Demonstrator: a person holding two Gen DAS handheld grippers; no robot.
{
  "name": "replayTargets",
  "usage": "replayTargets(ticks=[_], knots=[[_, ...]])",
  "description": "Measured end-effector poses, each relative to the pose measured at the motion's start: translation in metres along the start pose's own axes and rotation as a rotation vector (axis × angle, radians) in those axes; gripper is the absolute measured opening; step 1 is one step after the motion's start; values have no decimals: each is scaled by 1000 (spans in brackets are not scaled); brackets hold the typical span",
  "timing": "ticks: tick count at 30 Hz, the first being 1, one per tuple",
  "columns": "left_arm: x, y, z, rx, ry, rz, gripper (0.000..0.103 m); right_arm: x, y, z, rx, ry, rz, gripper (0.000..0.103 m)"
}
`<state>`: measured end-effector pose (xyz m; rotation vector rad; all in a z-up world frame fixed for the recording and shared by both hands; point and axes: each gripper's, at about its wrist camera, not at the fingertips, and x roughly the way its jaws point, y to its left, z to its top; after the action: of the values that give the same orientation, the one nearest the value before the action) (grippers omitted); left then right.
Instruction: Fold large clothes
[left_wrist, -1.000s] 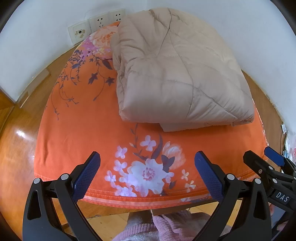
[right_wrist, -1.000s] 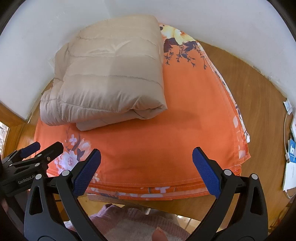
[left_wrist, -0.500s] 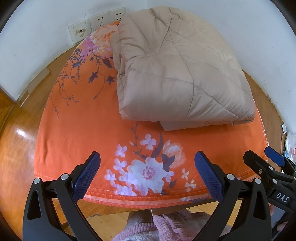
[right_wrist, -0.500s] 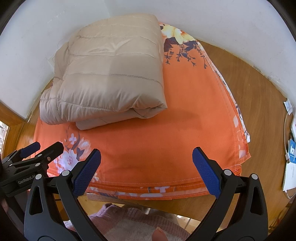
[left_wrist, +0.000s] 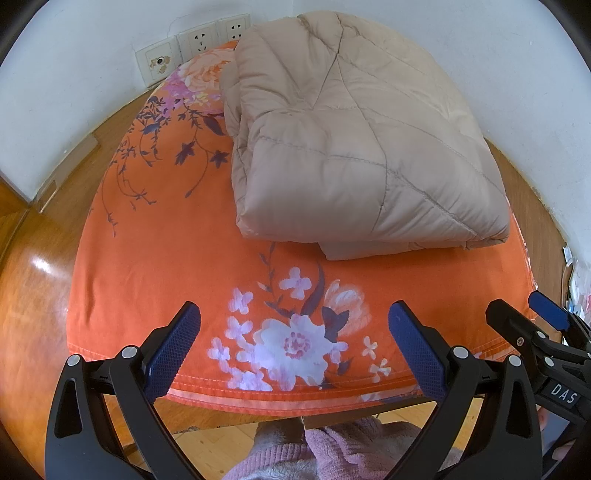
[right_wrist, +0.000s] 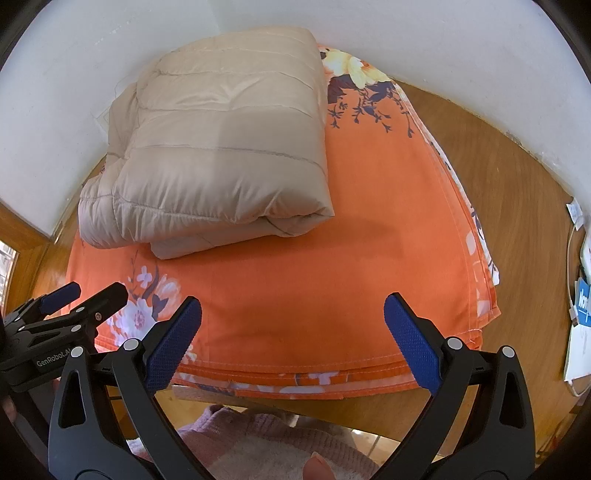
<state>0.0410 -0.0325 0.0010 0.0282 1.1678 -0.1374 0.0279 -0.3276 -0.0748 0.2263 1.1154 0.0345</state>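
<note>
A folded beige quilted coat (left_wrist: 354, 147) lies at the back of an orange floral cloth (left_wrist: 155, 258) that covers the wooden table. It also shows in the right wrist view (right_wrist: 229, 162), on the cloth (right_wrist: 369, 229). My left gripper (left_wrist: 293, 347) is open and empty, held above the cloth's near edge over the white flower print. My right gripper (right_wrist: 291, 339) is open and empty above the near edge further right. Each gripper shows at the side of the other's view. Neither touches the coat.
The white wall (left_wrist: 74, 92) with sockets (left_wrist: 195, 40) stands close behind the coat. Bare wooden table (right_wrist: 517, 184) shows right of the cloth, with papers and a cable (right_wrist: 580, 295) at its far right edge. The person's pink sleeve (left_wrist: 332, 450) is below the grippers.
The coat and cloth lie as before. Both views have shifted very slightly, and both grippers stay open.
</note>
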Motion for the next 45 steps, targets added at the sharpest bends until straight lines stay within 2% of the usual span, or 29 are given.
replayTargets(ticks=[45], knots=[[0,2,2,-6,-1,20,97,3,4,-2,-1,2,-10,98]])
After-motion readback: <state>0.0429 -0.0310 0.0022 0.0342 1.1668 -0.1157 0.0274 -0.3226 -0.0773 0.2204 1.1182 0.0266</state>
